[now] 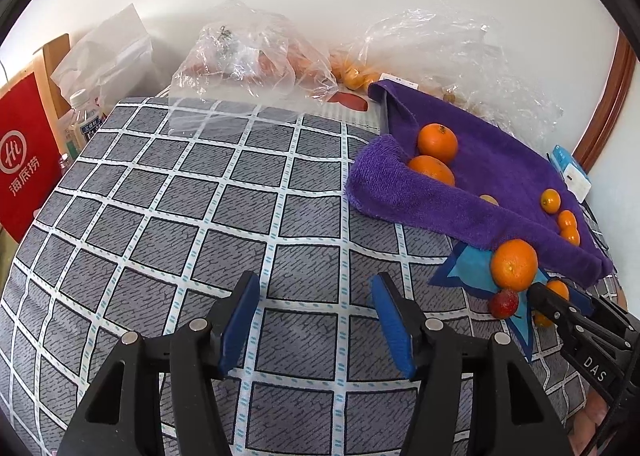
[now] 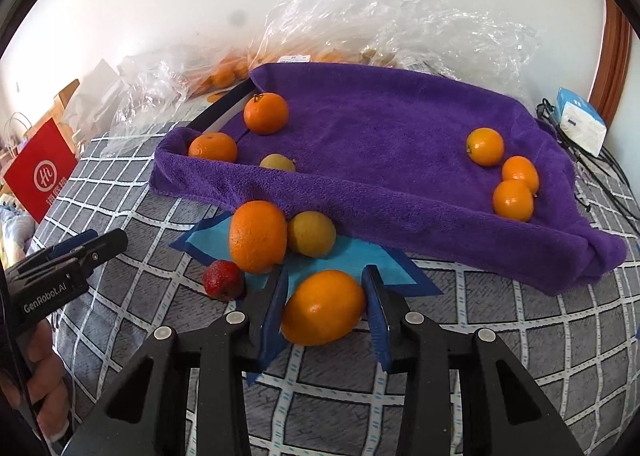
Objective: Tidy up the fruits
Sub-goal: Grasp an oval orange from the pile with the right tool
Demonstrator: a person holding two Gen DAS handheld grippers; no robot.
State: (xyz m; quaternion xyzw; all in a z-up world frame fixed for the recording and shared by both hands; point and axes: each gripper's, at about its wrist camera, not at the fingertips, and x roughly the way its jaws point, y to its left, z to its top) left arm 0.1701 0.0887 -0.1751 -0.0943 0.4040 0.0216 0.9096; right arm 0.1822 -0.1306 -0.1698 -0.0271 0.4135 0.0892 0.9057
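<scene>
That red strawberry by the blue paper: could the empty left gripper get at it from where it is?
Probably yes. The strawberry lies in the open on the checked cloth, and the left gripper is open and empty. Only the right gripper, around an orange, crowds it.

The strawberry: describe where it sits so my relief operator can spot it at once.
Find the purple towel spread on the checked tablecloth; just in front of its near edge lies a blue star-shaped mat. At that mat's left tip, beside the big orange, lies the strawberry. It is the only red fruit, and smaller than the fruits beside it.
</scene>
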